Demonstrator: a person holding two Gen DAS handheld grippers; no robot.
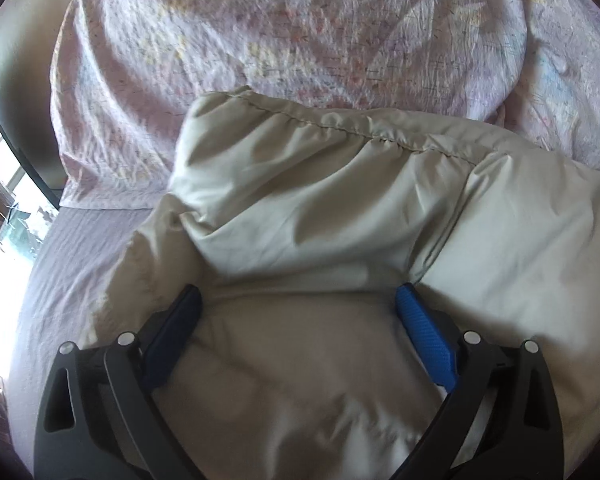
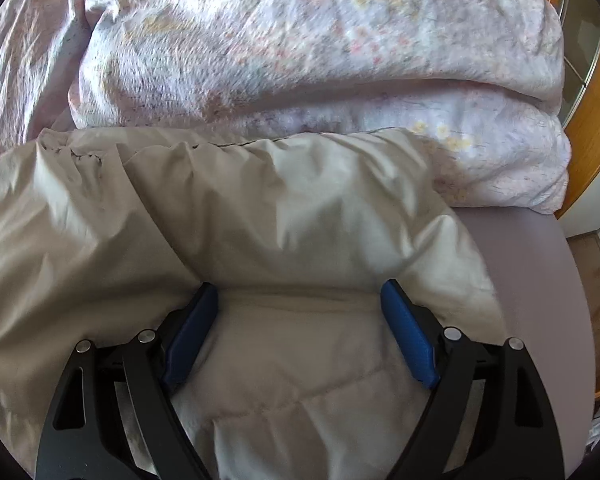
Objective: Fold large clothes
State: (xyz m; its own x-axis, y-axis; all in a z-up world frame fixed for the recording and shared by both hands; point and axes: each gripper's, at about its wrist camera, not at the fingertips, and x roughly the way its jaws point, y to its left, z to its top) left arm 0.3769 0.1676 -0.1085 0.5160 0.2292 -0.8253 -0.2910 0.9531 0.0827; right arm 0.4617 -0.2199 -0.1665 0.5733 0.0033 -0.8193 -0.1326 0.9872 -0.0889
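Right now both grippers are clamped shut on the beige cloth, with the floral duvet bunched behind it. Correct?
Not quite. Both the left gripper and the right gripper stand wide open over the beige cloth, pads apart, pinching nothing; each wrist view shows this. The rest holds: the floral duvet is bunched behind the cloth.

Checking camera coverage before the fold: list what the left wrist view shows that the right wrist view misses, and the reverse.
Left wrist only: a bright window at the left edge, and the left hand-held gripper, jaws wide.

Right wrist only: wooden furniture at the right edge, and the right hand-held gripper, also wide open.

Both: the beige garment with its gathered seam, the floral duvet behind it, and the lilac sheet.
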